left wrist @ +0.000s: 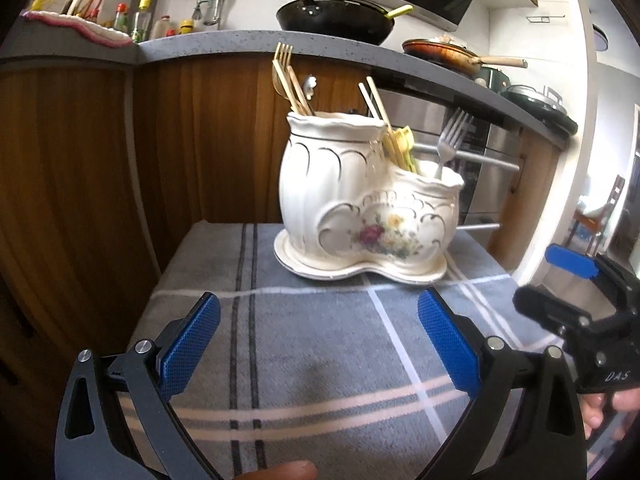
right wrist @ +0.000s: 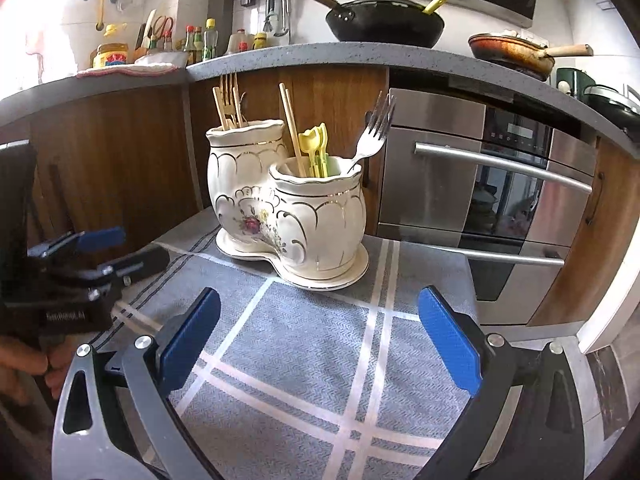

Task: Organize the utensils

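A cream ceramic utensil holder [left wrist: 352, 208] [right wrist: 288, 216] with two joined pots stands on a grey checked cloth [left wrist: 320, 344] [right wrist: 304, 360]. The tall pot holds gold forks [left wrist: 286, 76] [right wrist: 228, 100]. The low pot holds a steel fork [left wrist: 450, 136] [right wrist: 372, 132], wooden chopsticks [left wrist: 376, 102] [right wrist: 290, 120] and small yellow-green picks [right wrist: 316, 148]. My left gripper [left wrist: 318, 344] is open and empty above the cloth, in front of the holder. My right gripper [right wrist: 318, 344] is open and empty too; it also shows at the right of the left wrist view [left wrist: 560, 284].
Wooden cabinet fronts [left wrist: 100, 160] and a grey counter [left wrist: 240, 42] rise behind the cloth. A black wok [right wrist: 384, 20] and a frying pan [right wrist: 512, 54] sit on the counter. A steel oven [right wrist: 480, 200] stands at the right.
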Available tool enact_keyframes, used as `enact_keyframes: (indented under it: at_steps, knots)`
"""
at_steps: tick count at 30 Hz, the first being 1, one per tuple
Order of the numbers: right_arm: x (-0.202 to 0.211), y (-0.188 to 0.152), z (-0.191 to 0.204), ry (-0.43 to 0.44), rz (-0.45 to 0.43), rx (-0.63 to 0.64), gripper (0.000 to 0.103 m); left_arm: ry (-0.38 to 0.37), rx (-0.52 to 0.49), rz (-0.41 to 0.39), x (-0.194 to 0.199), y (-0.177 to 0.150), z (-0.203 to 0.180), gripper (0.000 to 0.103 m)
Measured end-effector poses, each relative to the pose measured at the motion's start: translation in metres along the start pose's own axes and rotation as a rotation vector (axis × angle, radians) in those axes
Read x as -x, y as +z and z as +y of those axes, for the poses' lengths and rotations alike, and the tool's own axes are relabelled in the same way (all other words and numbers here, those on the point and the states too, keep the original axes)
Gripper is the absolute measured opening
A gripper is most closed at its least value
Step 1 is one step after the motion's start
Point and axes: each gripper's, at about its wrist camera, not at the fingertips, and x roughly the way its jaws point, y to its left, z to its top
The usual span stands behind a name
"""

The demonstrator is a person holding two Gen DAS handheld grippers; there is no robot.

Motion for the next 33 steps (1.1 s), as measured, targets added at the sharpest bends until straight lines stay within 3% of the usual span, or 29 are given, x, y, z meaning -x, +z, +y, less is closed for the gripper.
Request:
enact_keyframes:
  at_steps: [5, 12, 33]
  knots:
    - [0.017, -0.004, 0.010, -0.018, -0.122, 0.047, 0.098, -0.002, -0.015, -0.046, 0.006, -0.007, -0.006, 0.098]
    - [0.033, -0.007, 0.020, -0.035, -0.212, 0.094, 0.098, -0.022, -0.019, -0.124, 0.019, -0.011, -0.011, 0.098]
    - [0.044, -0.006, 0.020, -0.051, -0.268, 0.098, 0.098, 0.002, -0.024, -0.217, 0.039, -0.010, -0.011, 0.098]
